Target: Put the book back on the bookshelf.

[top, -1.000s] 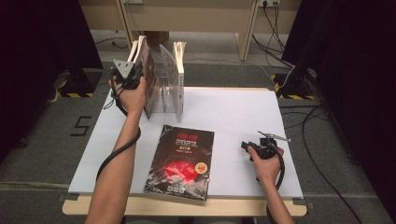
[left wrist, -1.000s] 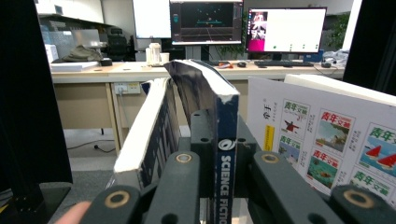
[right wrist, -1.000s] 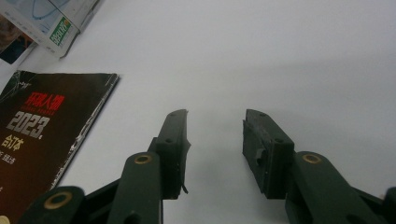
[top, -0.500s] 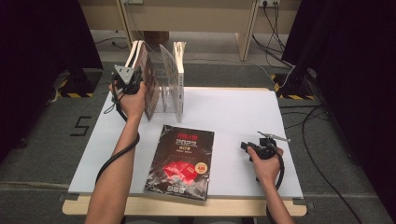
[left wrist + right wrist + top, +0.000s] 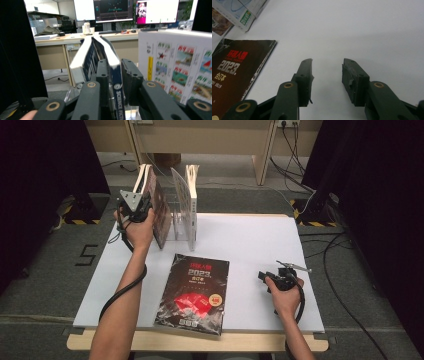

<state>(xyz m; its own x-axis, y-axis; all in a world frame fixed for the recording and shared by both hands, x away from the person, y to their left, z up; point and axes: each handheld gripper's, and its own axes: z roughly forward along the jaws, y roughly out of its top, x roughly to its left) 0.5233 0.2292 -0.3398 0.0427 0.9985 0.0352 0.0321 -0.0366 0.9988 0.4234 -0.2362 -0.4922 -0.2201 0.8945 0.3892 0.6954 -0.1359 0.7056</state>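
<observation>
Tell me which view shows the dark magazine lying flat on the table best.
The high view: the dark magazine lies whole on the white table, cover up. The right gripper view catches its upper corner and red title beside the right gripper, whose jaws stand open.

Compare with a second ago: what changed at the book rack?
The left gripper has just been opening its jaws around the dark-spined book standing in the clear rack; a gap shows beside one pad, so it is letting go. The hand barely moved. The right gripper, open over the table, and the flat black book stayed put.
</observation>
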